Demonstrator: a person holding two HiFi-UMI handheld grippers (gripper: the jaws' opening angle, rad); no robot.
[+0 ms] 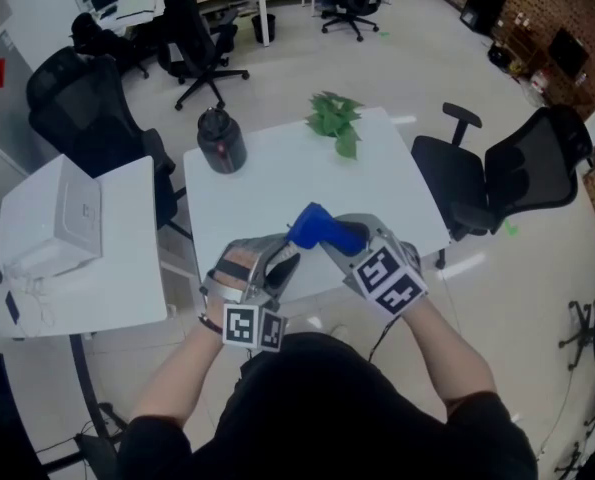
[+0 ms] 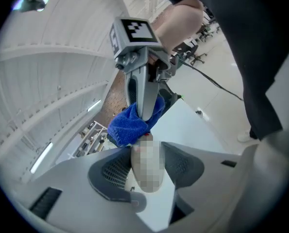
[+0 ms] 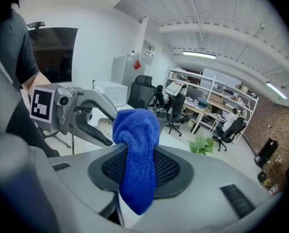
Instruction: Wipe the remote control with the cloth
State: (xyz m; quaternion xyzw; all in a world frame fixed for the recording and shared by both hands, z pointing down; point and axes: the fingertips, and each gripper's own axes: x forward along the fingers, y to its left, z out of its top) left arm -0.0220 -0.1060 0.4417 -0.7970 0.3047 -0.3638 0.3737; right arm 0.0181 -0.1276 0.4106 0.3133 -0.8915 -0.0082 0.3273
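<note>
Holding the remote control [image 2: 145,152] in the left gripper [image 2: 146,168], we are pinching it across its width between both pads. The jaws are roughly midway apart, and the remote's far end is sticking out toward the other hand, so there is bare length to rub. The remote is pale and partly masked, and we are not reading any buttons.

With the right gripper [image 3: 138,165] we are clamping the blue cloth [image 3: 134,144] at a narrower gap. A bunched wad is poking out past the pads and a tail is hanging below. That wad is serving as the wiping pad. In the left gripper view it is sitting against the remote's far tip, apparently touching.

We are bringing both grippers together over the near edge of the white surface [image 1: 377,173], lifted off it, probably so the cloth can get round the remote unblocked. Wiping seems under way at the tip, with the rest of the body likely left to do.

A dark jar [image 1: 220,140] and green leaves [image 1: 334,120] are sitting well apart at the far side.
</note>
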